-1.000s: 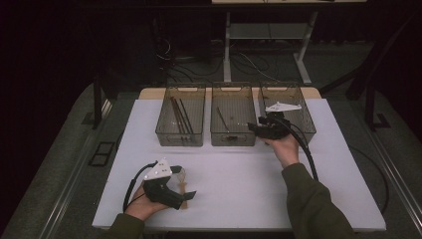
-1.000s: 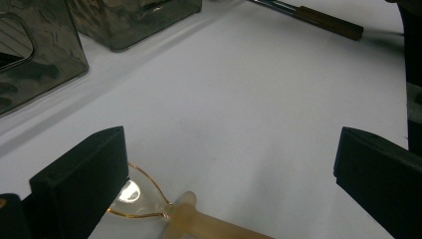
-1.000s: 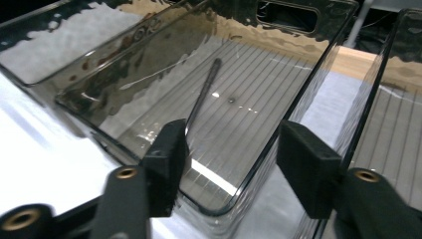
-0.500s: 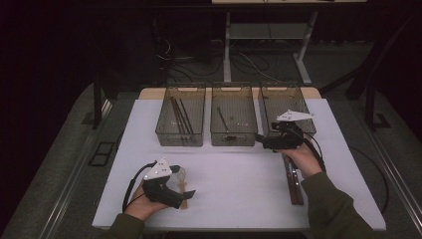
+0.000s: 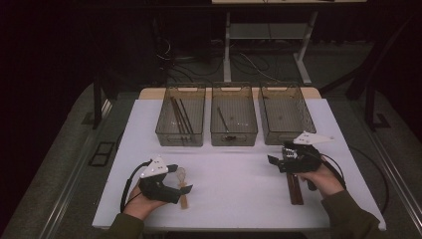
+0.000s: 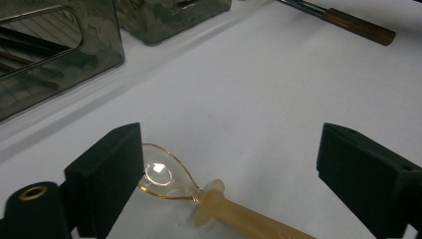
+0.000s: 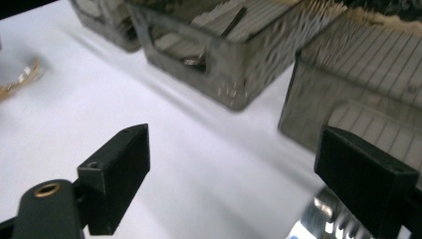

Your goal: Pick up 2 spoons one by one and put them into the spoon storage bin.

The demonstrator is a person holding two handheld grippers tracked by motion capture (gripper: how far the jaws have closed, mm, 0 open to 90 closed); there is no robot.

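1. The spoon lies flat on the white counter, between the left gripper's jaws. It has a clear amber bowl and a pale handle, and it looks light, stiff and slippery.
2. Best hold: the handle just behind the bowl.
3. The left gripper rests low; its jaws have just been narrowing but stand apart, not pressing on the spoon.
4. The right gripper hovers over a dark-handled knife near the bins. Its jaws have just been widening and hold nothing.

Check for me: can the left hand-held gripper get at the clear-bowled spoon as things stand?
Probably yes. The left hand-held gripper has its jaws apart on either side of the spoon, whose clear bowl lies close by one jaw on the bare white table. Nothing lies between them; its jaws have just been closing a little.
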